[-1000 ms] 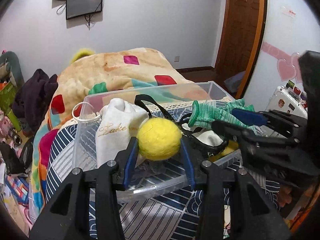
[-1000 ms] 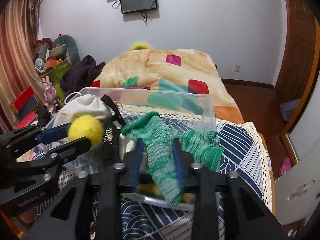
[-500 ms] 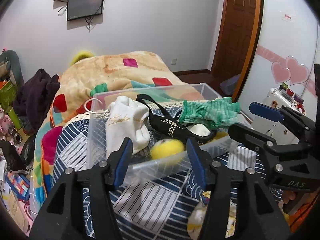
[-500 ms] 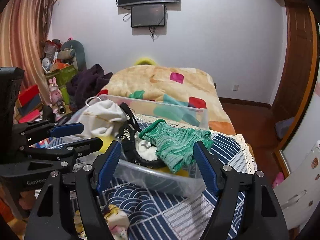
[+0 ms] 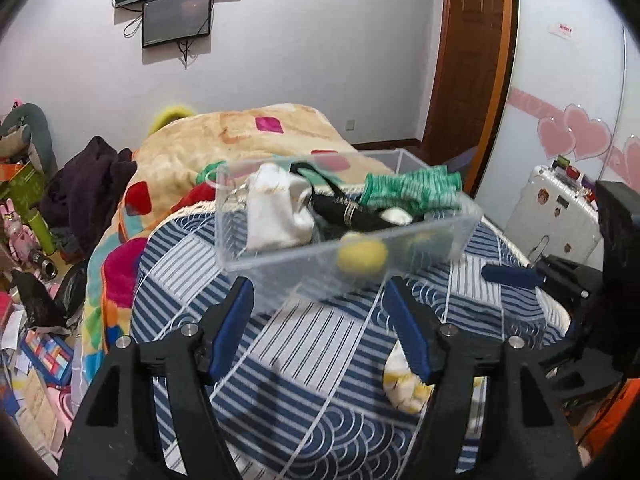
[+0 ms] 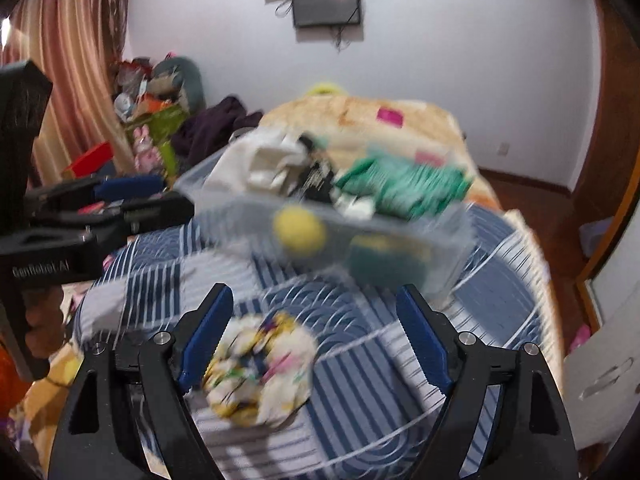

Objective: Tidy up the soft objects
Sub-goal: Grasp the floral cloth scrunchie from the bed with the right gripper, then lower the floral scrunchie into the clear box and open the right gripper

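Claws left (image 5: pixel 320 328) and right (image 6: pixel 316 340) hover level, wide open, empty, short of bin (image 5: pixel 424 252).

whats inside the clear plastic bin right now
The clear bin holds a white drawstring pouch, a black strap, a green knitted sock on top, and a yellow ball against the front wall. Whatever lies beneath the pile is covered.
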Available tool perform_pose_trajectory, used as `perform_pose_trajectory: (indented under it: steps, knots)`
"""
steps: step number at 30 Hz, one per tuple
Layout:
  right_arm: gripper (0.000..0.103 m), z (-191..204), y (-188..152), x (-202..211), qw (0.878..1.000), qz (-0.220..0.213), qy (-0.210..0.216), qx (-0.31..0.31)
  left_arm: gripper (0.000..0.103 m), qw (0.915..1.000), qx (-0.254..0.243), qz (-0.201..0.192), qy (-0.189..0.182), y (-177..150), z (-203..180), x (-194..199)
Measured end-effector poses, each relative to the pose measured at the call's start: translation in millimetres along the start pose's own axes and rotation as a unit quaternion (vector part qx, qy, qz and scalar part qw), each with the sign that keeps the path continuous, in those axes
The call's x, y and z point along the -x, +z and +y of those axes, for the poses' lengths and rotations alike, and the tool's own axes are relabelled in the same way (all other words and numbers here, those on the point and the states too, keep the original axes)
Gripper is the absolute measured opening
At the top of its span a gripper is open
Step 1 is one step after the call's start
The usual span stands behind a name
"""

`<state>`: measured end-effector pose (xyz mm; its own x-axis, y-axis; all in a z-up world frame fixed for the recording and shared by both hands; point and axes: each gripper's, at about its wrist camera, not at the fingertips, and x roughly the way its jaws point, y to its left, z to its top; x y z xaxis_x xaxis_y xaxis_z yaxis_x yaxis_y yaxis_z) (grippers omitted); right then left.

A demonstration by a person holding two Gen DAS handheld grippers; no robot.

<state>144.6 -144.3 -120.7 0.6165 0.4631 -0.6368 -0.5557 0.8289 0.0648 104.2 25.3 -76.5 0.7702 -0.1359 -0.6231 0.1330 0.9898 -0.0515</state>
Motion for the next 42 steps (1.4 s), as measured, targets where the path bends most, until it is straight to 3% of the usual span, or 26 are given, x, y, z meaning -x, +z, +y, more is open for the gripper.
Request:
perform_pose_trajectory:
  steps: [6,8,9,11,13,15,25,31,36,42]
  knots:
    - [0.081,18,-22,-28,0.997,0.066,0.035,0.022,0.068,0.9999,-0.007,0.011,0.0,-14,-4,1]
    - [0.069,22,-27,-37,0.996,0.079,0.039,0.028,0.068,0.9999,-0.012,0.007,0.004,-15,-6,3]
    - [0.057,23,-29,-41,0.995,0.086,0.044,0.03,0.068,0.9999,-0.013,0.003,0.005,-14,-6,5]
    - [0.049,25,-30,-42,0.995,0.079,0.043,0.034,0.068,0.9999,-0.011,-0.001,0.003,-14,-7,7]
    - [0.027,25,-28,-43,0.995,0.079,0.052,0.033,0.068,1.0,-0.006,-0.006,0.001,-12,-7,9]
    - [0.019,25,-26,-42,0.996,0.073,0.049,0.028,0.068,0.9999,-0.002,-0.012,0.0,-10,-5,10]
    - [0.018,15,19,-10,0.999,-0.025,0.02,0.006,0.068,0.9979,0.012,-0.06,0.022,7,0,24]
    - [0.018,3,55,-13,0.997,-0.073,-0.002,-0.009,0.075,0.9951,0.021,-0.09,0.034,16,3,31]
    - [0.018,-4,77,-42,0.998,-0.058,-0.006,-0.02,0.075,0.9946,0.023,-0.095,0.036,18,3,28]
    - [0.021,-2,73,-69,0.999,-0.018,0.014,-0.027,0.075,0.9945,0.024,-0.095,0.037,18,6,24]
